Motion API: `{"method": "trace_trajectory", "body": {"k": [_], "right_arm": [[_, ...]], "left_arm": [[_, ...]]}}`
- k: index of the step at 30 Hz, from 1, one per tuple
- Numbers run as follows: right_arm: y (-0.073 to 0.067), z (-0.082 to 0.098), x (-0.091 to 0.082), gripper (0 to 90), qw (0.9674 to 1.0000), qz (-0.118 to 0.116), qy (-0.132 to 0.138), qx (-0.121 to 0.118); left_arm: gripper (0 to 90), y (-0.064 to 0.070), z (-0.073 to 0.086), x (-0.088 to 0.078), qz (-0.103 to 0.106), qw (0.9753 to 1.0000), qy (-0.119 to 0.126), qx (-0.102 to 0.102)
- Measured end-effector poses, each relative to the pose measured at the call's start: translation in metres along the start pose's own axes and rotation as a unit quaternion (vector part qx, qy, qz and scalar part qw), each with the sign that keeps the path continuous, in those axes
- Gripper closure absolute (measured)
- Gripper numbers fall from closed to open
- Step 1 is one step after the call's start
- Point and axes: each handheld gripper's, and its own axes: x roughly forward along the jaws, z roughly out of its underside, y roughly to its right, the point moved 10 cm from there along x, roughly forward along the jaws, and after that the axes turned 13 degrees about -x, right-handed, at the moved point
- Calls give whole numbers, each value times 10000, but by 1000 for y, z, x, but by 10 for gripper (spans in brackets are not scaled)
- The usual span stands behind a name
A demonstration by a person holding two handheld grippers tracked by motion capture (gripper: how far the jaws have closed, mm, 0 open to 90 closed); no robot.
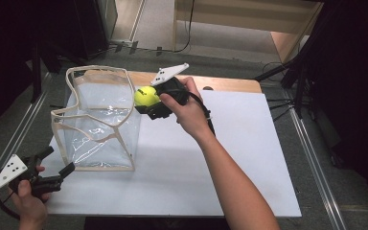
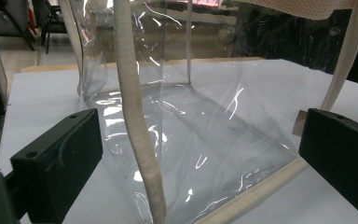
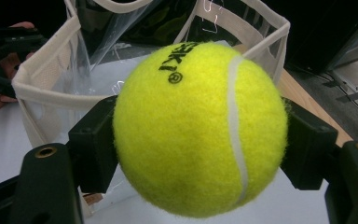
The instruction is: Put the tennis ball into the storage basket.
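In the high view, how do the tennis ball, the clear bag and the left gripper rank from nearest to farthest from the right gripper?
1. Tennis ball: clamped in the right gripper.
2. Clear bag: just beside it, leftward.
3. Left gripper: farthest, at the table's near-left corner.

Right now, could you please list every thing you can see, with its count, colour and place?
tennis ball: one, yellow-green with a white seam, clamped between the right gripper's jaws, held up beside the bag's far right corner
bag: one, clear plastic with cream fabric edging, standing open on the left part of the board
board: one, white, lying on the table
table: one, light wood, its edge showing behind the board
left gripper: one, black, jaws open, near the bag's lower left corner
right gripper: one, black, shut on the tennis ball
hands: two, one on each gripper
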Motion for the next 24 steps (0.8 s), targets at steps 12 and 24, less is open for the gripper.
{"method": "trace_trajectory", "body": {"k": [12,24], "right_arm": [[1,-16,1,239,9999,-3,15,-142],[-1,-29,7,239,9996,-62,27,-256]], "left_arm": [[0,0,0,0,6,10000,13,-2],[0,0,0,0,13,10000,17,5]]}}
